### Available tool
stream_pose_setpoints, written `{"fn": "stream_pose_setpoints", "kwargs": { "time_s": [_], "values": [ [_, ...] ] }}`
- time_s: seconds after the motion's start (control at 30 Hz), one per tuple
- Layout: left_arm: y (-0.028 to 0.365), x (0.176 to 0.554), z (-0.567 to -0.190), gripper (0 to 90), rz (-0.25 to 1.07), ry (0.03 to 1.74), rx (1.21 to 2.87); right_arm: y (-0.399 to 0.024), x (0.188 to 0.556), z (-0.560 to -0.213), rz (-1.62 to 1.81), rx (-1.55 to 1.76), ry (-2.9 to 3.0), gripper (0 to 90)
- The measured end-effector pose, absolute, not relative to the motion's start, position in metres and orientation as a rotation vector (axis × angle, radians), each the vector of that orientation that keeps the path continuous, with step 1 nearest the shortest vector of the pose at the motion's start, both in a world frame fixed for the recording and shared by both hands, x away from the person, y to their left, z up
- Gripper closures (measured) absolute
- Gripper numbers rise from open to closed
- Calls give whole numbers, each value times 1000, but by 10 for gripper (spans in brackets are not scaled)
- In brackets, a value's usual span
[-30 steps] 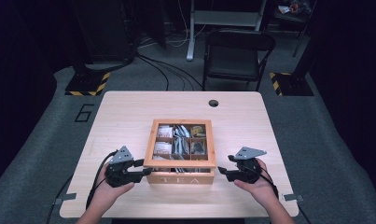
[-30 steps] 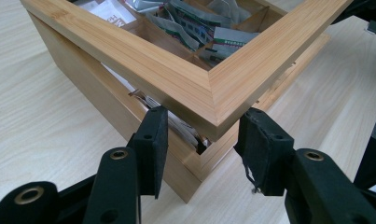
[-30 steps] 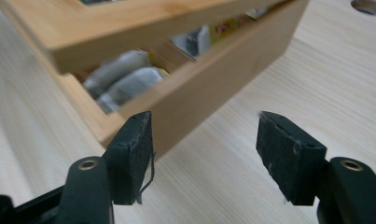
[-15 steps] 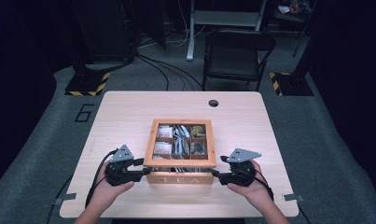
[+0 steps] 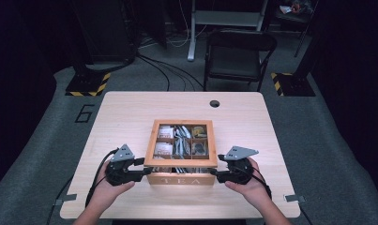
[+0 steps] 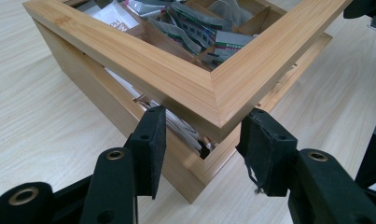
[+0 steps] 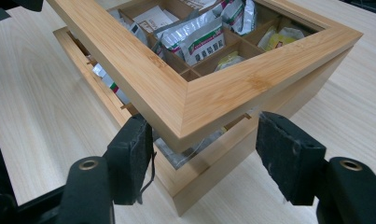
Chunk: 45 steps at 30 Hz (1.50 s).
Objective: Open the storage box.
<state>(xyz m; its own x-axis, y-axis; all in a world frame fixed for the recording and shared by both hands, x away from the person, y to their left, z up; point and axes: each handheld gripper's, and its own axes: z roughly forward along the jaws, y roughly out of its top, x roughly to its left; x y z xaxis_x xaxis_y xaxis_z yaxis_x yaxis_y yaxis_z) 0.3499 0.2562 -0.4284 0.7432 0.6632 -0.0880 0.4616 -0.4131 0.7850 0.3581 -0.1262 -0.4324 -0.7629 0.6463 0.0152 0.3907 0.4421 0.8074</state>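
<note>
At six o'clock on the table [image 5: 130, 112], the left gripper [image 5: 143, 169] and right gripper [image 5: 214, 172] flank a bamboo tea box [image 5: 181, 177], jaws partly open around the near corners of its lid [image 6: 213, 93], pads apparently not pressing. The window-framed lid sits lifted off the base. Farther in, tea packets [image 7: 199, 39] fill wooden compartments.
</note>
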Motion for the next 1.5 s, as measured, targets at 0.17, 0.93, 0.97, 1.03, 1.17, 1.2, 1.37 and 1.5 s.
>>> {"fn": "stream_pose_setpoints", "kwargs": {
  "time_s": [0.17, 0.93, 0.97, 1.03, 1.17, 1.2, 1.37, 1.5],
  "values": [
    [256, 351, -426, 515, 302, 845, 2076, -123, 359, -429, 1223, 902, 2410, 370],
    [258, 358, -411, 419, 410, 830, 2031, -124, 368, -405, 1258, 985, 2416, 378],
    [258, 359, -410, 419, 417, 827, 2034, -124, 369, -404, 1261, 976, 2415, 377],
    [258, 360, -406, 419, 430, 821, 2034, -124, 370, -401, 1253, 962, 2414, 374],
    [258, 362, -400, 419, 444, 806, 2035, -122, 371, -394, 1246, 942, 2393, 367],
    [258, 363, -398, 419, 449, 800, 2041, -122, 371, -393, 1243, 925, 2386, 366],
    [257, 367, -391, 419, 443, 777, 2043, -120, 373, -385, 1232, 896, 2377, 363],
    [256, 369, -385, 419, 458, 763, 2050, -120, 376, -380, 1242, 890, 2379, 362]
  ]
}}
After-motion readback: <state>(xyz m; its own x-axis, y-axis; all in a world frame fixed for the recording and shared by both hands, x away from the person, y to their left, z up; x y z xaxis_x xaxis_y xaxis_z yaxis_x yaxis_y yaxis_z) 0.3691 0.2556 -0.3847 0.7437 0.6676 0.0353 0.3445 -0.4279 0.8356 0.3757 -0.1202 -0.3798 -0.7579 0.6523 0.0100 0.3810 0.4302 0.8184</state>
